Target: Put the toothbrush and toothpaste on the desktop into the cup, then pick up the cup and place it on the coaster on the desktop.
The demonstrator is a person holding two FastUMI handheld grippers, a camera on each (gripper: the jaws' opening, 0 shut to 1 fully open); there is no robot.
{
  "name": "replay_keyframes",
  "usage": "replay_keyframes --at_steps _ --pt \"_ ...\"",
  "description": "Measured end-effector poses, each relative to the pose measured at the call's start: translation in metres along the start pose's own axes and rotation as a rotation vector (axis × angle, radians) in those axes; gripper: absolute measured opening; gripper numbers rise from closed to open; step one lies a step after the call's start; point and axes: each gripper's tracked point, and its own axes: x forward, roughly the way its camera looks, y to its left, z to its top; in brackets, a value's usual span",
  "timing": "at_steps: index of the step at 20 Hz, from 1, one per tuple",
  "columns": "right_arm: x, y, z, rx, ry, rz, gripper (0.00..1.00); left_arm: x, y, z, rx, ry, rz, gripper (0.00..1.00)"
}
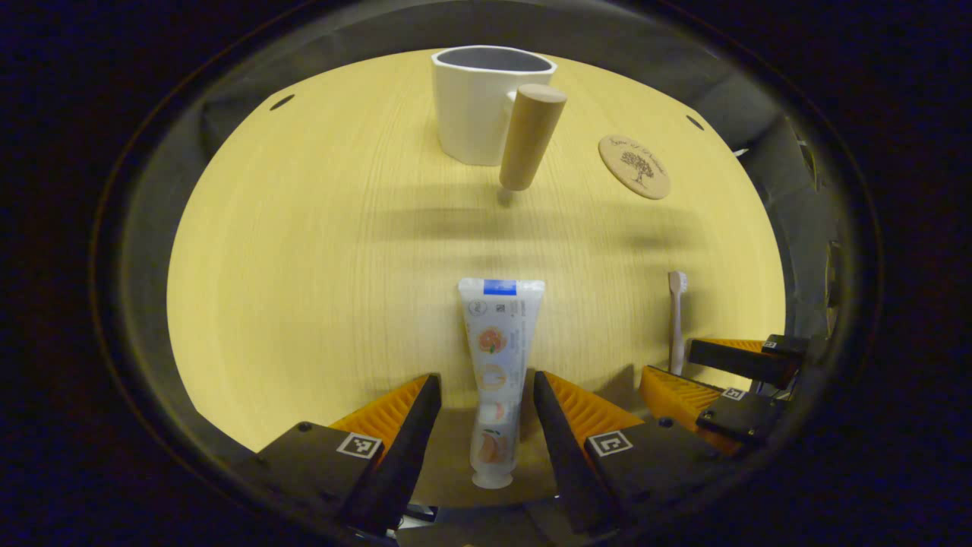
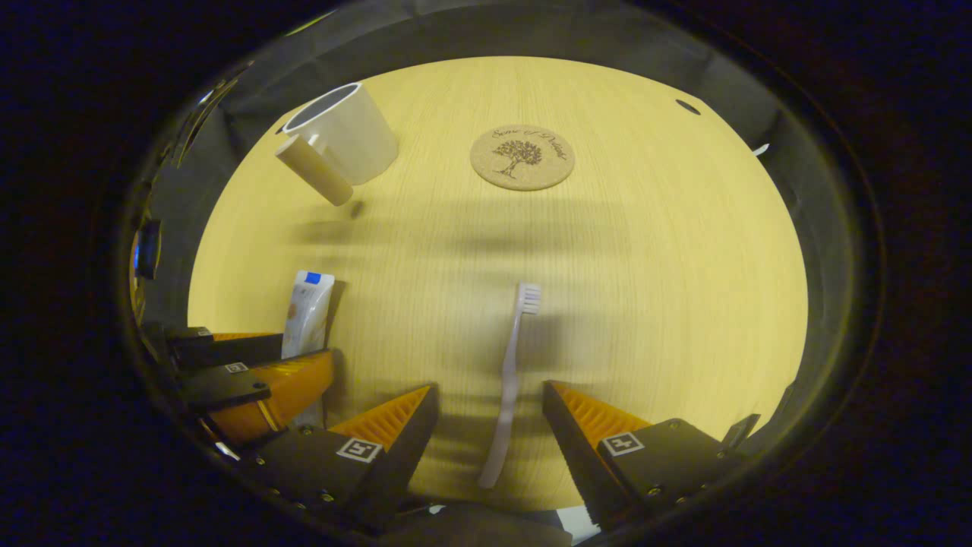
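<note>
Left gripper [image 1: 486, 391] astride toothpaste [image 1: 497, 357], untouched.

Both sets of tongs are built the same way: the left tongs [image 1: 486, 387] and right tongs [image 2: 490, 399] each have two wedge-shaped fingers with ribbed, sawtooth-looking inner faces. Each finger sits on a chunky black block with a small square black-and-white tag stuck on top. There are also little round screw heads dotted along the block edges.
</note>
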Motion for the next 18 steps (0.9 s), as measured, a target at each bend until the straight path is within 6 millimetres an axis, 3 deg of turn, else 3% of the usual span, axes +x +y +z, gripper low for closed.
replay_keyframes --at_steps 2,5,6,8,10,11,12,14,15,17,18 --pt "0.000 -0.001 -0.006 -0.008 0.038 -0.011 0.84 0.001 0.003 0.001 0.016 -0.008 0.016 0.82" --pt "-0.001 -0.009 -0.003 -0.031 0.042 -0.047 0.78 0.000 0.004 0.001 0.025 0.003 0.031 0.59" --pt "0.001 -0.010 -0.006 -0.034 0.048 -0.053 0.62 0.002 0.003 0.003 0.022 -0.003 0.028 0.54" --pt "0.000 -0.009 -0.008 -0.066 0.060 -0.052 0.54 -0.002 0.004 0.001 0.009 0.000 0.036 0.42" --pt "-0.004 -0.011 -0.012 -0.116 0.064 -0.065 0.58 0.000 0.006 0.000 0.014 0.004 0.033 0.41" --pt "0.003 -0.008 -0.014 -0.101 0.069 -0.056 0.39 0.000 0.007 0.001 0.008 0.004 0.042 0.41" --pt "-0.003 -0.005 -0.014 -0.106 0.075 -0.051 0.19 -0.001 0.006 0.000 0.012 0.005 0.044 0.33" --pt "-0.003 -0.005 -0.012 -0.097 0.066 -0.053 0.21 -0.001 0.006 0.000 0.017 0.003 0.037 0.34" --pt "-0.001 -0.008 -0.013 -0.107 0.070 -0.037 0.12 -0.002 0.007 0.000 0.014 0.000 0.039 0.33" --pt "0.007 -0.006 -0.005 -0.081 0.038 -0.003 0.12 -0.002 0.005 -0.001 0.020 -0.003 0.020 0.28" --pt "0.003 -0.004 -0.005 -0.075 0.039 0.030 0.06 -0.004 0.004 -0.001 0.022 -0.010 0.005 0.27"
